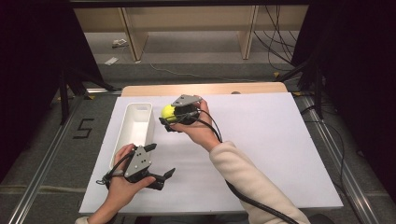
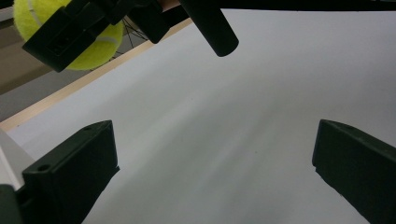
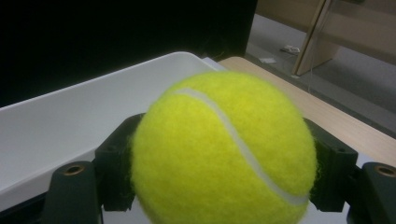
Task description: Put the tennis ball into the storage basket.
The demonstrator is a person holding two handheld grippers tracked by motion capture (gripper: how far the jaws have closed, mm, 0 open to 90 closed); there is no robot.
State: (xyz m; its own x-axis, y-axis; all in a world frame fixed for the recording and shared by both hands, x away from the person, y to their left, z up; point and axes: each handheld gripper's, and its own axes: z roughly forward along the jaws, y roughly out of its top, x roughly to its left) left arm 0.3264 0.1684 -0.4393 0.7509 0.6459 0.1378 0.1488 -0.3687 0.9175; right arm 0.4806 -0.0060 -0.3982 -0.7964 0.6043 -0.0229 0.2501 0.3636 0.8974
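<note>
— What is the right gripper (image 1: pixel 173 117) doing over there?

— It is clenching a tennis ball (image 1: pixel 168 111). In the right gripper view the ball (image 3: pixel 223 150) is sitting squarely between the two jaws, one pressing on each side, and it is being carried off the desk (image 1: pixel 261 140), not resting on it.

— And why is it being held out that way?

— I am guessing, but the jaws are pointing toward the white bin (image 1: pixel 135 126), and its rim (image 3: pixel 93 100) is lying just ahead of and below the ball. The bin is looking empty, so a drop into it is what I would be expecting. The ball is hanging near the bin's far end, just beside the wall and not yet over the opening, as far as I can tell from above.

— Is the left gripper (image 1: pixel 157 165) doing anything?

— It is waiting near the person, jaws released and spread wide, with nothing between them but bare white desk (image 2: pixel 224 140). Ahead of and above its jaws, the ball (image 2: pixel 88 51) and the other gripper are showing. It is sitting just beside the bin's near end, perhaps keeping ready to steady it.

— Any risk?

— The ball is round and fuzzy, so it is likely to bounce or roll if released from too high.
</note>
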